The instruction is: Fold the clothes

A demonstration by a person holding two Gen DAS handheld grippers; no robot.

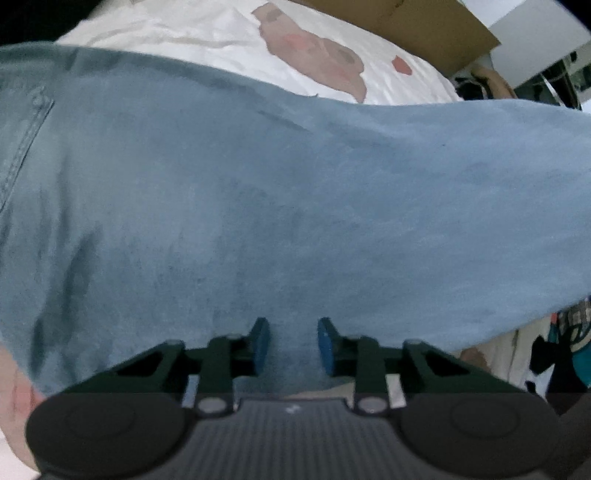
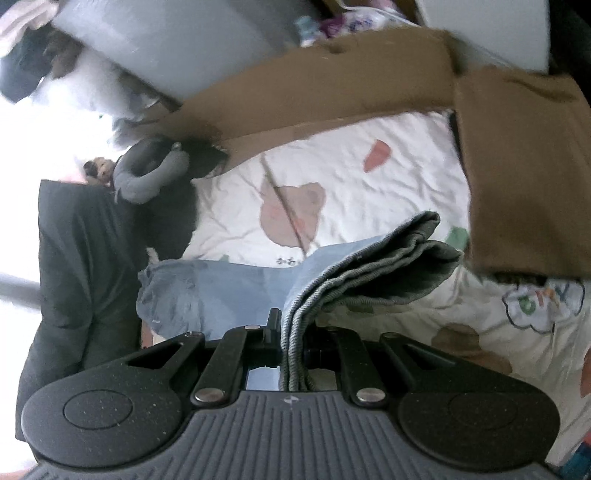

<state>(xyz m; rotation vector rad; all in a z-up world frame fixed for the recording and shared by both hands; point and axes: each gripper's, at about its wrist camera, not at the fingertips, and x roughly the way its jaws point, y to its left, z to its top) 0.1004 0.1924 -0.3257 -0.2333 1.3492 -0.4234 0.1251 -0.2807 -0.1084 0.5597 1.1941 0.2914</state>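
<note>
Light blue jeans (image 1: 280,206) fill most of the left wrist view, spread over a white bedsheet (image 1: 207,33) printed with bears. My left gripper (image 1: 292,343) points down onto the denim with its blue pads (image 1: 261,345) a small gap apart. Cloth shows in that gap, and the pads' inner faces stay bare. In the right wrist view my right gripper (image 2: 291,332) is shut on a folded edge of the jeans (image 2: 354,266). Several grey-blue layers run up out of the jaws, lifted above the sheet (image 2: 369,177). The rest of the garment (image 2: 207,291) lies lower left.
A brown cardboard box (image 2: 517,177) stands along the bed's far and right side, seen also as cardboard (image 1: 424,26) behind the sheet. A dark garment (image 2: 81,266) and a grey bundle (image 2: 155,181) lie at the left. Clutter sits beyond the box.
</note>
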